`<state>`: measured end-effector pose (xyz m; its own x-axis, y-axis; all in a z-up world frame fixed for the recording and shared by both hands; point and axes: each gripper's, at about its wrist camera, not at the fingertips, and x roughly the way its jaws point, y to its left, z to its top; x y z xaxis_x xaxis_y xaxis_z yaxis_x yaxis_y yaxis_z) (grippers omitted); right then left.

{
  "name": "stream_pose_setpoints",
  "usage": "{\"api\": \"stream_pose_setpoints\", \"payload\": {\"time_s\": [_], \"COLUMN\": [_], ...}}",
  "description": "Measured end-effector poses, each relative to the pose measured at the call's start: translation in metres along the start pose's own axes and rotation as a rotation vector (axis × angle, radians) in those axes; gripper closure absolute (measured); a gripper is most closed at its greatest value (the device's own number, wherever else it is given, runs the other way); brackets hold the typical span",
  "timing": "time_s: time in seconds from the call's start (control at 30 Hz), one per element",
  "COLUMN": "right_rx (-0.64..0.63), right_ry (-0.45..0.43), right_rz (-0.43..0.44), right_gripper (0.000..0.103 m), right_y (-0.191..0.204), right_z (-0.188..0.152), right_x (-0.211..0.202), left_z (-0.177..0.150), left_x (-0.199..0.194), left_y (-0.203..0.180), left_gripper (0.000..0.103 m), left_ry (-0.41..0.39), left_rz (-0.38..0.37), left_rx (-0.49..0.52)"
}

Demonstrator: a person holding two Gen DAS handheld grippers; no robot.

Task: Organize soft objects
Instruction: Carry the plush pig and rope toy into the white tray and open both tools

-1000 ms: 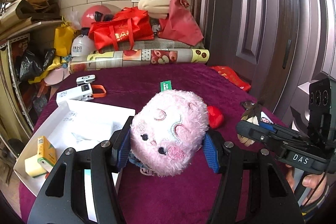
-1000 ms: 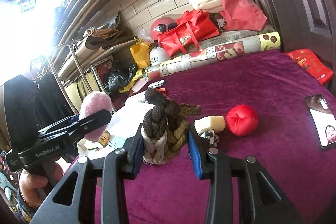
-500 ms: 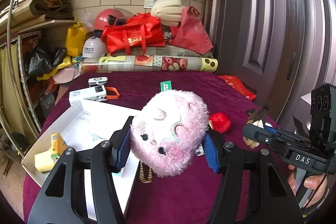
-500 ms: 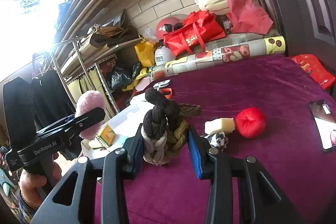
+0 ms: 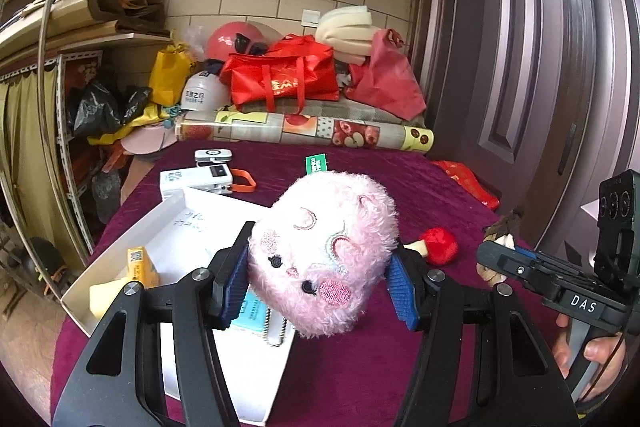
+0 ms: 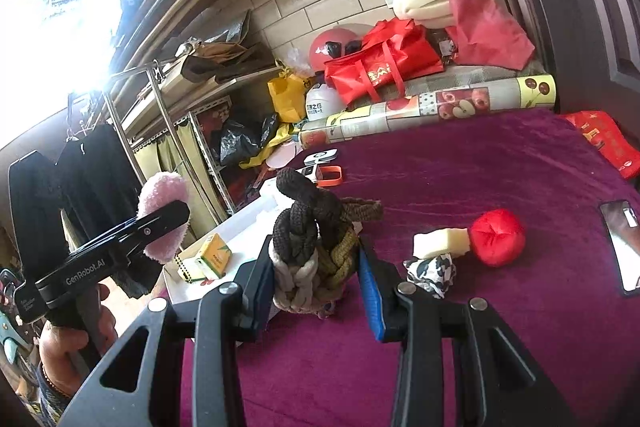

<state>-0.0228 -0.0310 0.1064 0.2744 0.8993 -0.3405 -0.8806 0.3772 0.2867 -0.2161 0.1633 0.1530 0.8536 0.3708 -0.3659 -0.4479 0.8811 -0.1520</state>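
Observation:
My left gripper is shut on a fluffy pink plush toy and holds it above the right edge of a white tray; the plush also shows in the right wrist view. My right gripper is shut on a knotted rope toy, black, tan and white, held above the purple cloth. A red soft ball, a cream foam block and a black-and-white patterned cloth piece lie on the purple table.
The tray holds a yellow carton, a cream block and a blue card. A white power bank, a phone, a red packet and a patterned roll are on the table. A door is at right.
My left gripper has lifted and moved left with the plush, so it hangs over the tray edge. My right gripper has risen slightly with the rope toy.

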Motion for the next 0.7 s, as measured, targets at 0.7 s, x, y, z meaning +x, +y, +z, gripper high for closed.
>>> {"api": "stream_pose_setpoints", "payload": {"time_s": [0.7], "right_rx": [-0.020], "right_ry": [0.010], "right_rz": [0.030], "right_gripper": [0.065], "right_y": [0.019], "right_z": [0.014], "right_x": [0.012], "left_z": [0.002], "left_x": [-0.015], "left_y": [0.036], "left_gripper": [0.043], "left_ry": [-0.035], "left_rz": [0.066], "left_rx": [-0.061]}}
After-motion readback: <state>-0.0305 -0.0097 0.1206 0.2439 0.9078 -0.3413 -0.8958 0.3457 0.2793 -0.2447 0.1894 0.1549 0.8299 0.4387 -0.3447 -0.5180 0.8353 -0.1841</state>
